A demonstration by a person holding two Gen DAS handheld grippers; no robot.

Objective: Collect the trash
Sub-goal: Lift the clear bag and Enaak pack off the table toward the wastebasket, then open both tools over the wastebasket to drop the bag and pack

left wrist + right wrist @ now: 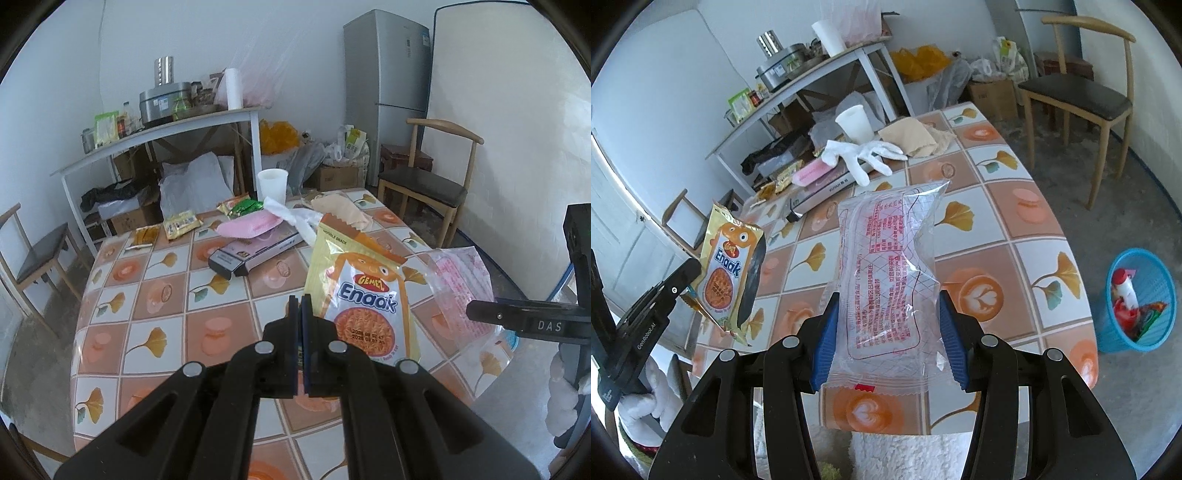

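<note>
While the left gripper [300,301] pinches the yellow noodle snack packet [364,291] above the counter [155,302], the right gripper [888,325] clamps a clear plastic wrapper [890,273].

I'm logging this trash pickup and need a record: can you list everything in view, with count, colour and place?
Enaak snack wrapper: 1, yellow, held above the table
Clear wrapper: 1, transparent, red print, held above the table
Table: 1, orange-and-white tiled cover
Bin: 1, blue, on the floor beside the table, trash inside
Cup: 1, white, far table edge
Glove: 1, white, on the flat box
Flat box: 1, grey, mid-table
Chairs: 2 seen, wooden, around the table
Fridge: 1, grey, back wall
Left gripper: fingers shut on the Enaak snack wrapper
Right gripper: blue-padded fingers clamping the clear wrapper
</note>
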